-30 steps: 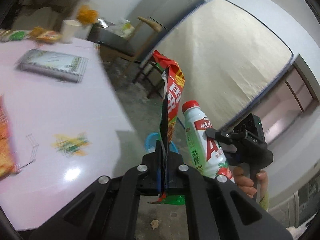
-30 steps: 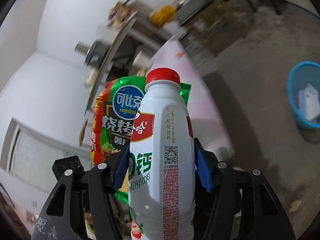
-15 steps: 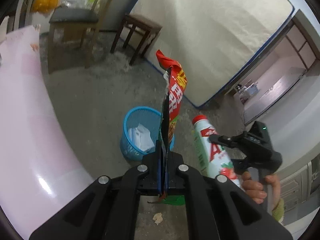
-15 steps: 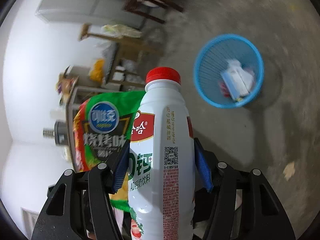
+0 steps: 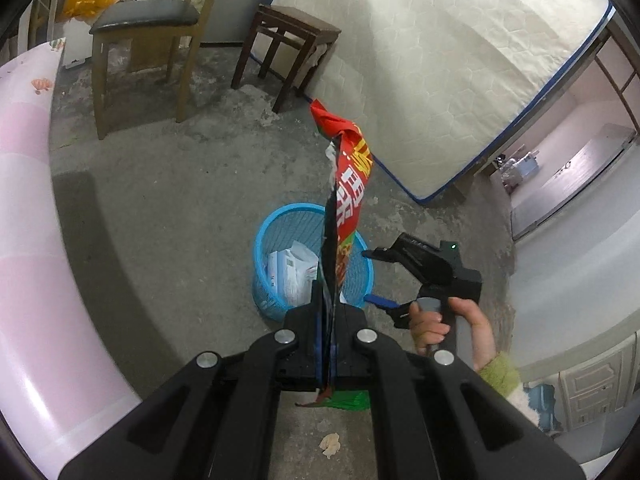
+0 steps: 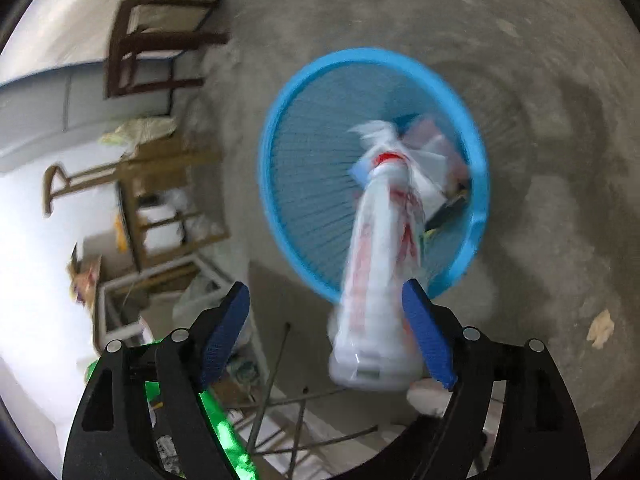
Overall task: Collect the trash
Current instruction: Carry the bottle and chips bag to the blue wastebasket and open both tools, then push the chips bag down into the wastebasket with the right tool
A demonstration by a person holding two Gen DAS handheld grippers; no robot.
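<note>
Near the centre of the right wrist view, your right gripper is holding its blue pads spread wide, and the white bottle with the red cap is hanging loose between them, cap pointing into the blue basket. Motion blur is smearing the bottle, so you cannot read its label or tell whether it is touching the right pad. White paper scraps are lying inside the basket, partly hidden behind the bottle's neck.

Low in the middle of the left wrist view, your left gripper is pressing its fingers together on the snack wrapper, pinching its lower end. You are seeing the wrapper edge-on, so its print is hard to make out, and its green bottom edge is peeking out below the fingers. It is standing upright in front of the basket, covering part of the rim. To the right, your hand is gripping the other tool's handle, fingers partly hidden behind it. A pink table is curving down the left edge, cut off by the frame. A stool and a chair are standing in the upper left.
</note>
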